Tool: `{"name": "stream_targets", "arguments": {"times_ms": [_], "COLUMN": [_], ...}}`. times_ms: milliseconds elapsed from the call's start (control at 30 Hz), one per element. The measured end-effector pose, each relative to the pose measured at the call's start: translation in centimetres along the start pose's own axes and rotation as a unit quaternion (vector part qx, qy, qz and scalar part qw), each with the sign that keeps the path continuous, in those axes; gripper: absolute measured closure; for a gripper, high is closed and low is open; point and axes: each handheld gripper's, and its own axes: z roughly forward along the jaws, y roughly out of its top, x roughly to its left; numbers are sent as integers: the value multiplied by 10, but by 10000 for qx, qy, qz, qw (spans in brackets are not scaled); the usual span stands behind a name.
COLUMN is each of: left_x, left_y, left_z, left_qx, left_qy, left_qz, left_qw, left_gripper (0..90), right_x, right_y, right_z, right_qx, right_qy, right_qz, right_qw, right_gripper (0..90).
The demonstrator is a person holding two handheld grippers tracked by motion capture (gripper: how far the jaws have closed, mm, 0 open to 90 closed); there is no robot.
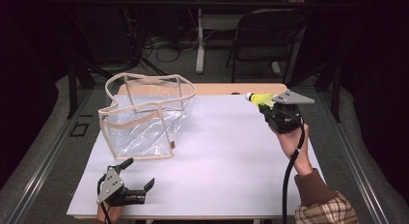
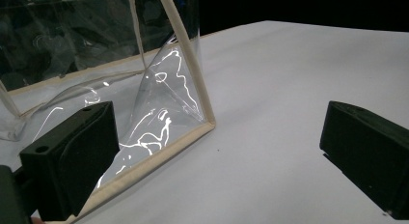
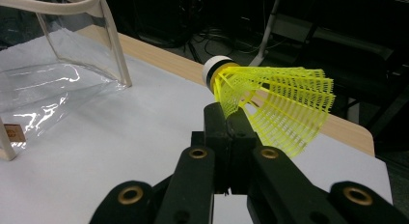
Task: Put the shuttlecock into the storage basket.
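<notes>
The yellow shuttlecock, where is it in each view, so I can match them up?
High view: yellow shuttlecock at right, far edge, in the right claw.
Right gripper view: centre right, pinched by its skirt.
Left gripper view: I can't place it here.
Shared landmark: clear bag.

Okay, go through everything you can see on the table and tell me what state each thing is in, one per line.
Clear bag: standing on the table, mouth open at the top, looks empty.
Shuttlecock: yellow, pinched by its skirt, lifted off the table.
Right hand-held gripper: shut on the shuttlecock.
Left hand-held gripper: open, holding nothing, low beside the bag's near corner.
</notes>
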Motion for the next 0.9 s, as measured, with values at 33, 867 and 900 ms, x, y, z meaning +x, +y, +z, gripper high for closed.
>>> {"name": "stream_targets", "arguments": {"times_ms": [33, 867, 900], "left_x": [0, 0, 0], "left_y": [0, 0, 0], "left_z": [0, 0, 0], "left_qx": [-1, -3, -4], "left_qy": [0, -8, -10], "left_qz": [0, -6, -4], "left_qw": [10000, 10000, 10000], "left_gripper": [1, 1, 1], "right_x": [0, 13, 13], "right_y": [1, 35, 36], "right_z": [0, 16, 17], "right_qx": [0, -173, -172], "right_qy": [1, 164, 174], "right_qz": [10, -239, -245], "right_qw": [10000, 9994, 9994], "right_gripper": [900, 900, 900]}}
